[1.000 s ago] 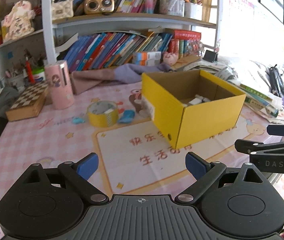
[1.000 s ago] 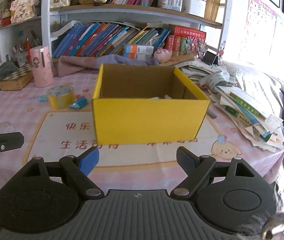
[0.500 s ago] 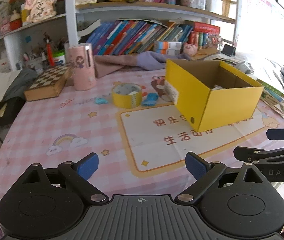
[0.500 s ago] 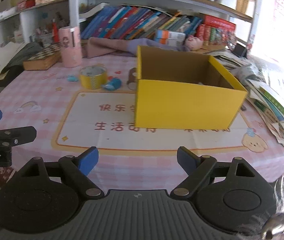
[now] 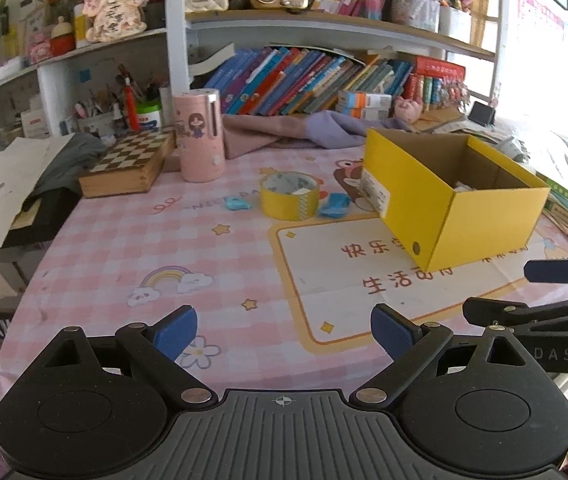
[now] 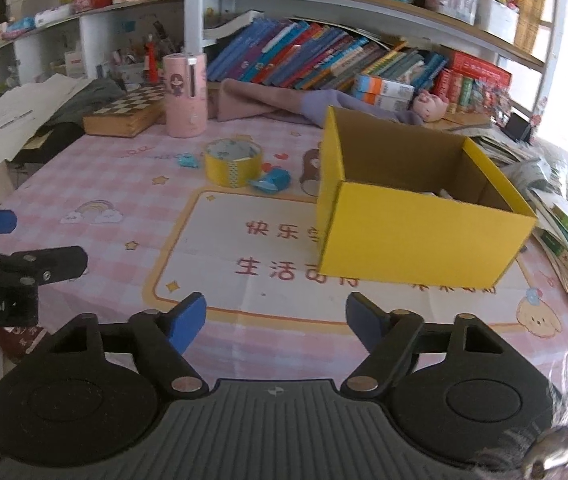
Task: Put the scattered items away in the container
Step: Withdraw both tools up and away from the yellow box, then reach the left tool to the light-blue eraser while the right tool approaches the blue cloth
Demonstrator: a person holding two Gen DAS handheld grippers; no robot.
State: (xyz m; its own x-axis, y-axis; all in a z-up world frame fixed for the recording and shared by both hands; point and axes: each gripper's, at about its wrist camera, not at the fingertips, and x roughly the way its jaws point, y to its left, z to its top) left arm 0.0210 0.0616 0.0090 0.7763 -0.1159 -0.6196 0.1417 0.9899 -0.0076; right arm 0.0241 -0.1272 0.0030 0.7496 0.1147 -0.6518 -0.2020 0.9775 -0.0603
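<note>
An open yellow cardboard box (image 5: 467,208) (image 6: 423,240) stands on the pink table at the right, with some white items inside. A yellow tape roll (image 5: 289,196) (image 6: 233,162) lies left of it. A small blue item (image 5: 237,203) (image 6: 186,160) lies left of the roll, a bigger blue one (image 5: 335,205) (image 6: 272,180) between roll and box. My left gripper (image 5: 284,332) is open and empty over the table's near edge. My right gripper (image 6: 276,320) is open and empty, near the front, short of the box.
A pink cylinder (image 5: 200,136) and a chessboard box (image 5: 128,168) stand at the back left. Crumpled cloth (image 5: 303,132) lies behind the box. Book-filled shelves (image 5: 323,80) rise behind the table. Stacked books and papers (image 6: 563,216) sit right of the box.
Both grippers have pulled back and swung left, so the box sits farther right and the table's left side shows. Both stayed open and empty.
</note>
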